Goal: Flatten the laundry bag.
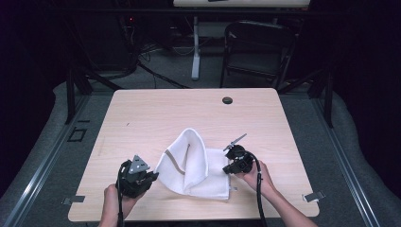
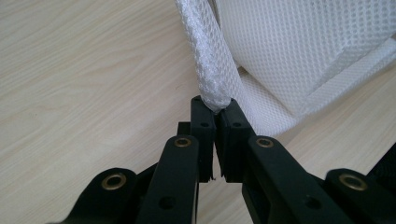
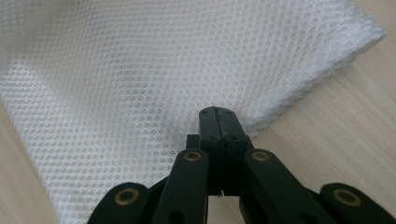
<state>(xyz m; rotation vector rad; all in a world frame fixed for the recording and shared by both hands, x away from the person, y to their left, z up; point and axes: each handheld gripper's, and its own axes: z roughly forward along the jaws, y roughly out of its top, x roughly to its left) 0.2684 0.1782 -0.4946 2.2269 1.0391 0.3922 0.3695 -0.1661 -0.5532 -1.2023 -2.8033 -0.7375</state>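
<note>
In my left gripper view the left gripper [image 2: 215, 109] pinches the white mesh cloth's [image 2: 299, 51] rolled edge. The high view shows that cloth tented at centre of the desk [image 1: 156, 109]. My right gripper [image 3: 218, 114] is pressed together on its flat layer.

Light wooden table [image 1: 142, 113] with a dark round grommet [image 1: 227, 100], grey carpeted floor [image 1: 42, 142], black folding chair [image 1: 257, 47] behind, white desk leg [image 1: 195, 47], what may be tangled cables [image 1: 156, 47], dim dark surroundings

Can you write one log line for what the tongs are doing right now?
left tongs: shut on mesh bag rim | right tongs: shut on mesh bag | bag partly lifted off table
</note>
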